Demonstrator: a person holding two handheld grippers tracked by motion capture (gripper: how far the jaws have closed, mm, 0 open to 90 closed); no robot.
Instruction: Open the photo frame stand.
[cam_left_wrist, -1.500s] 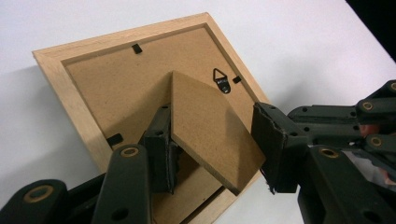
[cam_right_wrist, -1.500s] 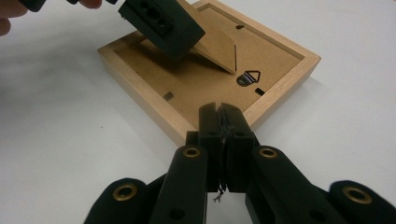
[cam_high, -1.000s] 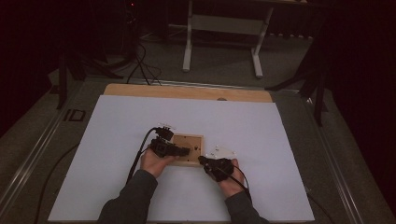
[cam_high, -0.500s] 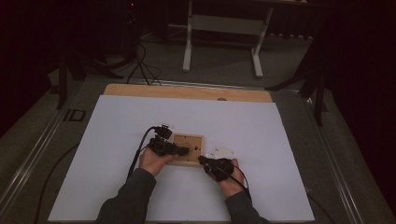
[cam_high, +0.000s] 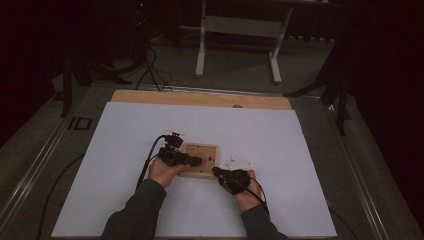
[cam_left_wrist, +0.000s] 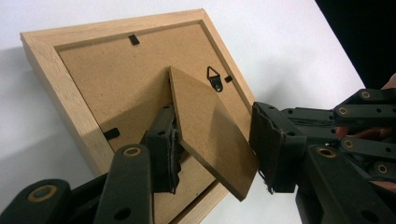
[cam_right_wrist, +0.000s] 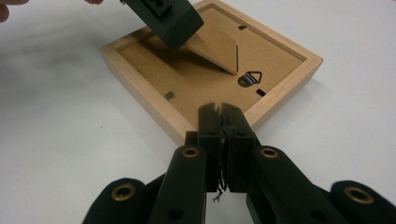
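At centre frame, the frame's (cam_left_wrist: 84, 79) stand (cam_left_wrist: 210, 135) is straddled by the spread, closing left gripper (cam_left_wrist: 215, 144), the pressed-together right gripper (cam_right_wrist: 223, 122) bracing; a firm pinch seems due next.

Wooden picture frame (cam_high: 200, 160) face-down on white sheet, easel stand (cam_left_wrist: 208, 128) lifted.

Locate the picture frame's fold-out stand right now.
In the left gripper view, the stand is lifted off the frame's back, between the left gripper's open jaws.

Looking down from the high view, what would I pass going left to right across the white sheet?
Left tool held over the frame's left side → wooden picture frame, lying back-up → right tool, shut, at the frame's near right corner.
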